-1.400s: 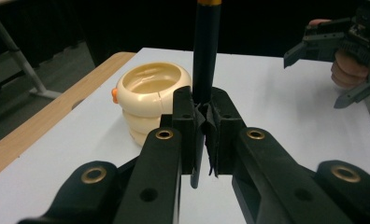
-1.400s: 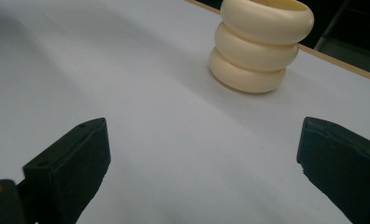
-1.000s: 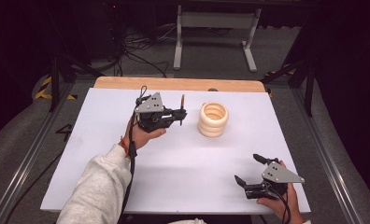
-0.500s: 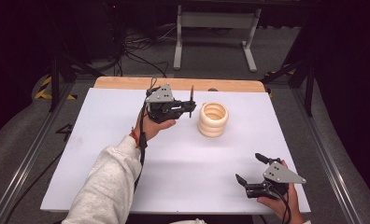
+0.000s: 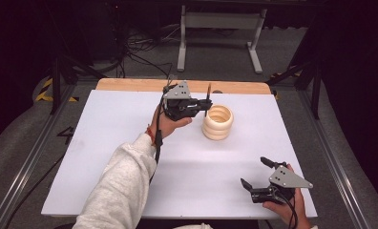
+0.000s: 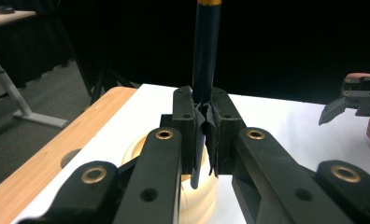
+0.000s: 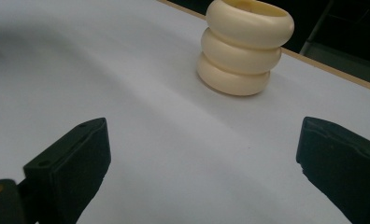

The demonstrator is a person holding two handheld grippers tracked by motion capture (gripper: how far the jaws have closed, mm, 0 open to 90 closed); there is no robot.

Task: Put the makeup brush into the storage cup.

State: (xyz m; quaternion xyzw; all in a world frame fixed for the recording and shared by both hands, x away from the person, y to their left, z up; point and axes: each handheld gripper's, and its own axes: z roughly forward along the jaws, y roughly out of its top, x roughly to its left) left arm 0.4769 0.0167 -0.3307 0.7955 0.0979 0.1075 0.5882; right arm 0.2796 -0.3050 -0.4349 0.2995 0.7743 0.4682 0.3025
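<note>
Right tongs point(image 5: 257, 179) rest low at the near right corner of the white desk point(image 5: 106, 157), held in the right hand point(image 5: 287, 210); jaws spread wide, nothing between them. In the right gripper view the two black jaws stand well apart with bare desk between.

Mid-desk, toward the far edge: cream ribbed holder point(image 5: 217, 122), three stacked rounded rings, upright, open at top. It also shows in the right gripper view point(image 7: 244, 46).

Left tongs point(image 5: 204, 102) held above the desk just left of the holder, left hand point(image 5: 170, 125) and grey sleeve point(image 5: 120, 191) reaching in. Jaws clamped on a dark pen point(image 6: 205, 51) with a gold band, upright; its lower end hangs over the holder point(image 6: 192, 196). Whether the tip touches cannot be told.

Wooden strip point(image 5: 130, 84) along the far edge of the desk.
</note>
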